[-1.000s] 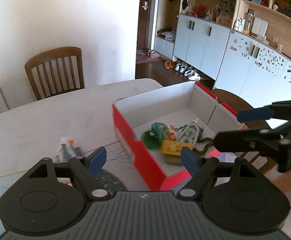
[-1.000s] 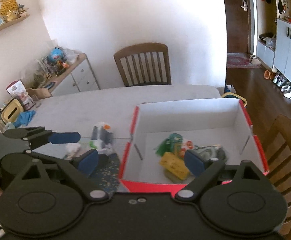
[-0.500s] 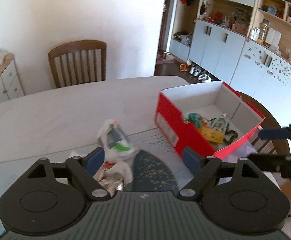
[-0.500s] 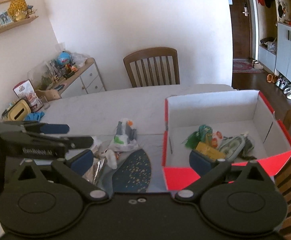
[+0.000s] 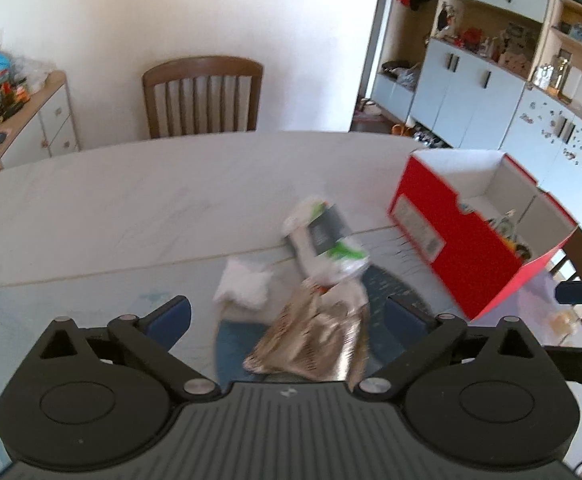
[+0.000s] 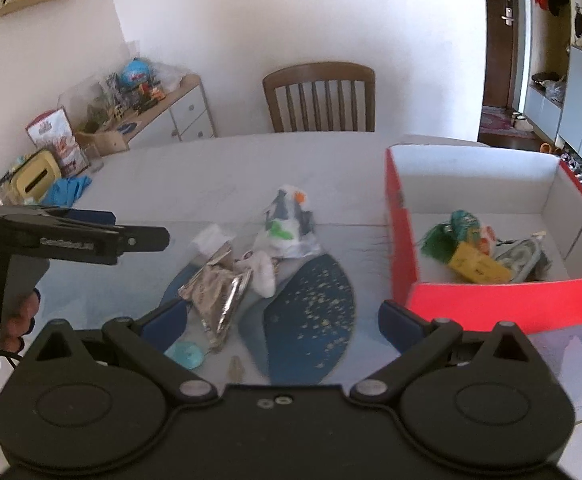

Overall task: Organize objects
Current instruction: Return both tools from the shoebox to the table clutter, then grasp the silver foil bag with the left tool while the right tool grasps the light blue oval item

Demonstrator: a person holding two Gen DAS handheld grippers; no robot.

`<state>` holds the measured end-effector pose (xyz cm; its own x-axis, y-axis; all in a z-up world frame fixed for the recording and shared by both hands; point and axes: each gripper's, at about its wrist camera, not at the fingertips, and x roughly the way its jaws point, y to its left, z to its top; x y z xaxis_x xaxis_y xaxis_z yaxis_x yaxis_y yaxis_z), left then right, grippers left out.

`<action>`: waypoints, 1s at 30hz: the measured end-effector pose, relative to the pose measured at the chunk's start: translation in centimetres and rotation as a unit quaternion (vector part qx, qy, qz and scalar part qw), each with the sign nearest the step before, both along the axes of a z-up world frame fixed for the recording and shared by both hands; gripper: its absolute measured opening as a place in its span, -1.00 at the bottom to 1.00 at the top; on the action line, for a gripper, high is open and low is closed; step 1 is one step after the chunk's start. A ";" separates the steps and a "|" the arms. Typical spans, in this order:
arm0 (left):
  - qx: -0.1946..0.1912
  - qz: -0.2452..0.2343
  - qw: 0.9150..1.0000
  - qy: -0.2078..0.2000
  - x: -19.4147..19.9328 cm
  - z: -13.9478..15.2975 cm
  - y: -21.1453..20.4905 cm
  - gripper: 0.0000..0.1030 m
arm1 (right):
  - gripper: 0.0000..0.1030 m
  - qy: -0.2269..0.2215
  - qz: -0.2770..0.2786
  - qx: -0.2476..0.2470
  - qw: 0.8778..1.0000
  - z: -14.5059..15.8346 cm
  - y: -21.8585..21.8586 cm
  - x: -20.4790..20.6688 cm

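your left gripper has swung away from the box in the last second; where it faced the box's inside, it now looks down at the loose things on the worktop. its jaws are spread wide and hold nothing. the foil pouch lies right between them, near you, with the white wad just to its left and the white-and-green bag just beyond.

your right gripper has also pulled back and turned left, so the box now sits at its right and the pile in the middle. it too is spread and empty. from this side you see the pouch, the bag, a small white thing between them, and a teal disc near its left finger. the left gripper shows at the far left of this view, above the worktop.

what this means: one drop looks finished, since a green tassel, a yellow tag and a grey packet already lie in the box's near right part. the sorting is partly done, and several things are still out on the dark mat. the pouch is likely your next pick; it is lined up for the left gripper. it looks thin and crinkly, so come down low and pinch an edge, or it may slide.
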<state>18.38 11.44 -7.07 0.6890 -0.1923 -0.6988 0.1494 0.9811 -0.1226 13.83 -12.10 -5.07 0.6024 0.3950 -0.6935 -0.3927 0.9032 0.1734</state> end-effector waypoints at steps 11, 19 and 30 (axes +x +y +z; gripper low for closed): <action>0.023 -0.019 0.999 0.037 0.9 -5.7 2.1 1.00 | 0.95 0.041 0.040 -0.030 0.998 -3.9 6.0 -0.8; 0.002 -0.060 0.998 0.034 1.4 -6.8 1.8 1.00 | 0.87 0.069 0.058 -0.047 0.995 -6.4 8.8 -0.8; 0.013 -0.143 0.989 0.030 3.7 -7.5 -2.2 1.00 | 0.69 0.088 0.077 -0.047 0.992 -8.7 11.8 -0.2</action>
<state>22.12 9.27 -14.54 0.5659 -0.3545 -0.7444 0.4142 0.9029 -0.1151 13.59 -0.35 -13.79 0.4061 0.4022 -0.8206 -0.4982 0.8502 0.1702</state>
